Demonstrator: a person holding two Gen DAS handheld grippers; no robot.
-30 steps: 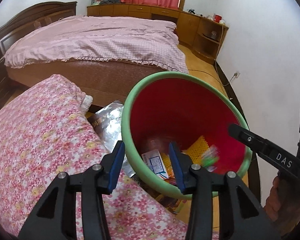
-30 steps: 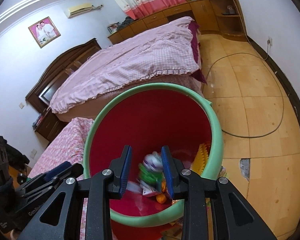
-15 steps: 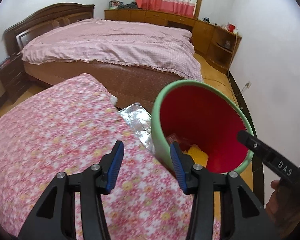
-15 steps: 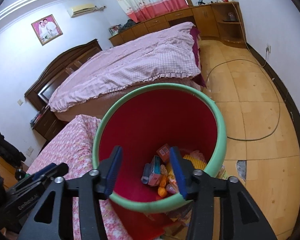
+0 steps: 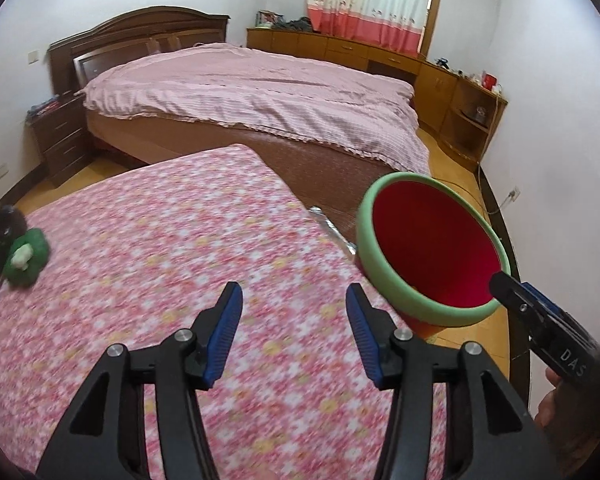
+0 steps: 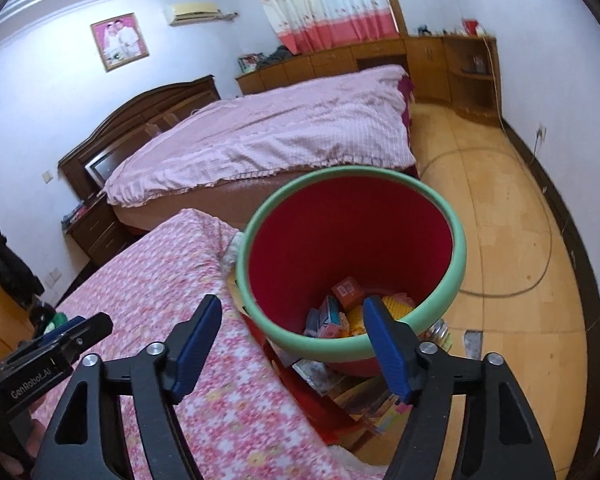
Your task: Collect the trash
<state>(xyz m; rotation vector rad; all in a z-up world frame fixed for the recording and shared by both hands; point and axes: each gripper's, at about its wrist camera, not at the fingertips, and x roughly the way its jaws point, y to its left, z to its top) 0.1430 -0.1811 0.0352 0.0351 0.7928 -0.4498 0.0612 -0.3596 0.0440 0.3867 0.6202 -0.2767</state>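
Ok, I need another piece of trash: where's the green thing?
Left wrist view, far left: the green thing lies on the floral cloth, beside a dark object.

A pink-quilted bed (image 5: 260, 92) stands beyond the floral tablecloth (image 5: 160, 248); wooden cabinets (image 5: 340, 50) line the wall.

a pink floral cloth (image 5: 172, 264) covers the desk. a green wrapper (image 5: 24, 258) lies near its far left edge. the red bin (image 6: 352, 264) stands just beside it on the wooden floor (image 6: 512, 264).
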